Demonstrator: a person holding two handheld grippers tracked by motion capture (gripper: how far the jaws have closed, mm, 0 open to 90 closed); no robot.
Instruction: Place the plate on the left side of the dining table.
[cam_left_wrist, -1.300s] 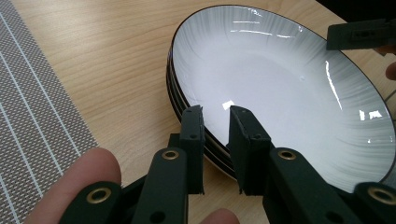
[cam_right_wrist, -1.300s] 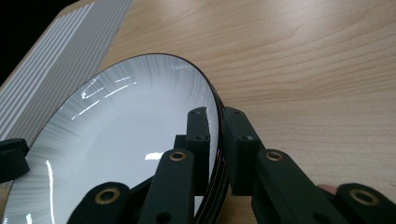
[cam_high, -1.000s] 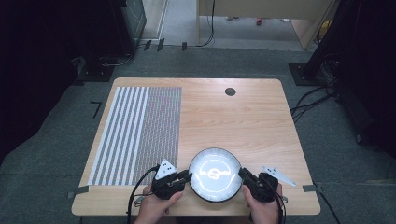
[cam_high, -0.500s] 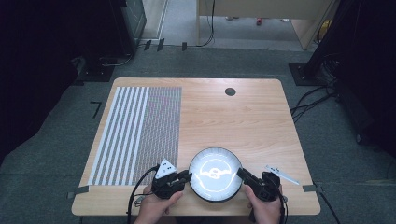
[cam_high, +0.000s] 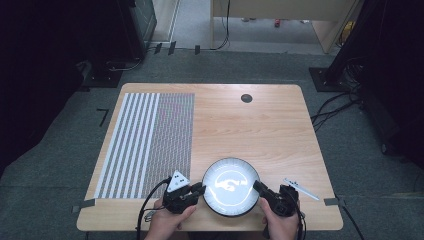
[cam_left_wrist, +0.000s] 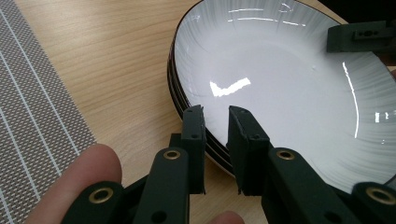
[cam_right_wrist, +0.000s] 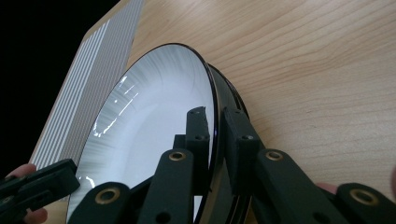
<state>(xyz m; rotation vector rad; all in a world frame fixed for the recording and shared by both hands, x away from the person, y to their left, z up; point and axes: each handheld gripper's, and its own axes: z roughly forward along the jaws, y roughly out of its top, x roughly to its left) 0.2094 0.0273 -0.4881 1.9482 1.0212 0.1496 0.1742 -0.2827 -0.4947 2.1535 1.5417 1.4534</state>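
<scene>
A stack of white plates (cam_high: 231, 186) with black rims sits near the table's front edge. My left gripper (cam_high: 200, 188) is at the stack's left rim. In the left gripper view, its jaws (cam_left_wrist: 215, 121) stand close together astride the top plate's rim (cam_left_wrist: 212, 142). My right gripper (cam_high: 257, 186) is at the right rim. Its jaws (cam_right_wrist: 214, 119) have just been closing and pinch the top plate's thin edge (cam_right_wrist: 212, 100). That edge stands apart from the dark plates (cam_right_wrist: 231, 100) under it. Each gripper view also shows the other gripper across the plate (cam_left_wrist: 362, 36) (cam_right_wrist: 37, 179).
A striped and woven placemat (cam_high: 145, 145) covers the table's left part, just left of my left gripper. A thin white pen-like object (cam_high: 300, 188) lies right of my right gripper. A black round grommet (cam_high: 246, 98) sits at the far edge. Bare wood (cam_high: 260, 130) lies beyond the plates.
The glare on the top plate has shifted a little. Both hands have kept their places at the plate's two sides.
</scene>
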